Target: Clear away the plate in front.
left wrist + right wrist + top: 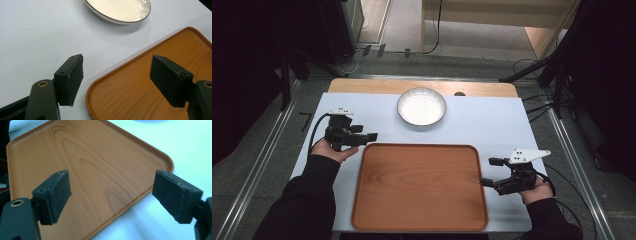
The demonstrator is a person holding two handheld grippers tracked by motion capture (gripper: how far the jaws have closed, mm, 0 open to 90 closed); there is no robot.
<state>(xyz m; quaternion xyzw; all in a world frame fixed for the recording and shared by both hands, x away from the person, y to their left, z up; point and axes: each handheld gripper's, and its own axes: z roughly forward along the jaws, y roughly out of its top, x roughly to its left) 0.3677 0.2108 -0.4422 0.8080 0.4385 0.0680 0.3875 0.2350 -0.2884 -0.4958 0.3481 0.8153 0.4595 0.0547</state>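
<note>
An empty wood-grain tray point(419, 187) lies on the near half of the white table cover. Behind it sits a white shallow bowl point(421, 106) with a dark rim, also empty. My left gripper point(371, 136) hovers at the tray's far left corner, open, with nothing between its jaws. The left gripper view has that tray corner point(150, 87) between the left gripper point(120, 77) jaws and the bowl point(120, 10) beyond. My right gripper point(486, 171) is open at the tray's right edge. In the right gripper view the right gripper point(112, 192) spans the tray's corner point(87, 157) without touching it.
The white cover point(492, 125) has bare room on both sides of the bowl. A strip of wooden tabletop point(362, 86) runs along the far edge. Metal rails point(257, 165) flank the table, and cables point(537, 107) lie on the floor at the right.
</note>
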